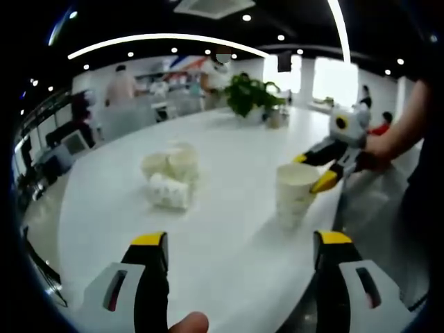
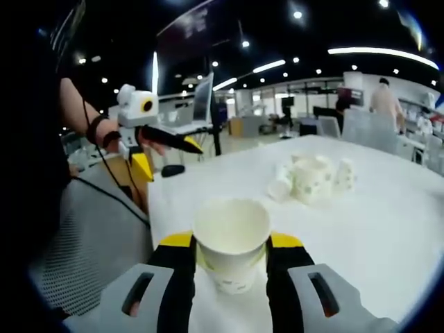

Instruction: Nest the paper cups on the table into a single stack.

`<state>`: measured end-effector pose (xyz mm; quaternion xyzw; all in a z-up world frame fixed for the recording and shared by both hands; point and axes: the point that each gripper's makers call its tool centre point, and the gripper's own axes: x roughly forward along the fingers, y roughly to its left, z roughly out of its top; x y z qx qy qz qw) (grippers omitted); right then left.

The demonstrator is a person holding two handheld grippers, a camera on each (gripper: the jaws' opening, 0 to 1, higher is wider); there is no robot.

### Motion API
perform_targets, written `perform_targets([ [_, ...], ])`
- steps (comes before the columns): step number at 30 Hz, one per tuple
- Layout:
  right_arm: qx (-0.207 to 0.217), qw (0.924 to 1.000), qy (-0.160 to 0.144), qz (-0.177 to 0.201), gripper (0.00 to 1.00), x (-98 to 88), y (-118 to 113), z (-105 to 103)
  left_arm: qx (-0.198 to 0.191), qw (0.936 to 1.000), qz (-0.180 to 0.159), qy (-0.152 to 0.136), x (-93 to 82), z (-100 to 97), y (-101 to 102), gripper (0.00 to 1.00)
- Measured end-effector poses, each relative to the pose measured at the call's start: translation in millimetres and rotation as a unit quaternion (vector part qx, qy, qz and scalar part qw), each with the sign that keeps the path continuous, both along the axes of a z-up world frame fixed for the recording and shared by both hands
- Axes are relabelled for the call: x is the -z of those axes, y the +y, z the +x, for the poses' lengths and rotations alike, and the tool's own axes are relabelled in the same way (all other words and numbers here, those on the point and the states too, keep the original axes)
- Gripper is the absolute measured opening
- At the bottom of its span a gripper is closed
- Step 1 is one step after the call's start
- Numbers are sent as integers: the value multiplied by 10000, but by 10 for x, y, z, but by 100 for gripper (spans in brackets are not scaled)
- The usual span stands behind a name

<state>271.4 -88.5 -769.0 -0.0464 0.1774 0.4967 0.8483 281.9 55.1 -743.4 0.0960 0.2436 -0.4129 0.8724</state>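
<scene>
Stack of cups [image 2: 231,244] is clamped by the right gripper [image 2: 231,251] near the table [image 1: 229,132] edge; left gripper [image 1: 239,251] is held wide open, empty; loose cups [image 1: 170,177] are clustered farther in.

The loose cups [image 1: 170,177] at the centre of the left gripper view are blurred together; their count and which stand or lie cannot be told. In the right gripper view the same cluster [image 2: 312,177], right of centre, is equally soft. There the stack [image 2: 231,243] at lower centre has its lower part hidden between the right gripper [image 2: 231,260] jaws, so its cup count is unclear.
</scene>
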Motion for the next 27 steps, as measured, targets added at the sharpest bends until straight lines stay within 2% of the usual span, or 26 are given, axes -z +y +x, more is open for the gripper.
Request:
perform_targets([
  [11, 32, 9999, 103, -17, 38, 22, -3, -6, 1, 10000, 20, -8, -9, -19, 22, 85],
  [20, -66, 9996, 17, -289, 42, 45, 5, -42, 0, 10000, 12, -17, -10, -10, 20, 85],
  [27, -39, 9994, 43, -330, 45, 56, -11, -44, -3, 10000, -1, -26, -18, 12, 33, 85],
])
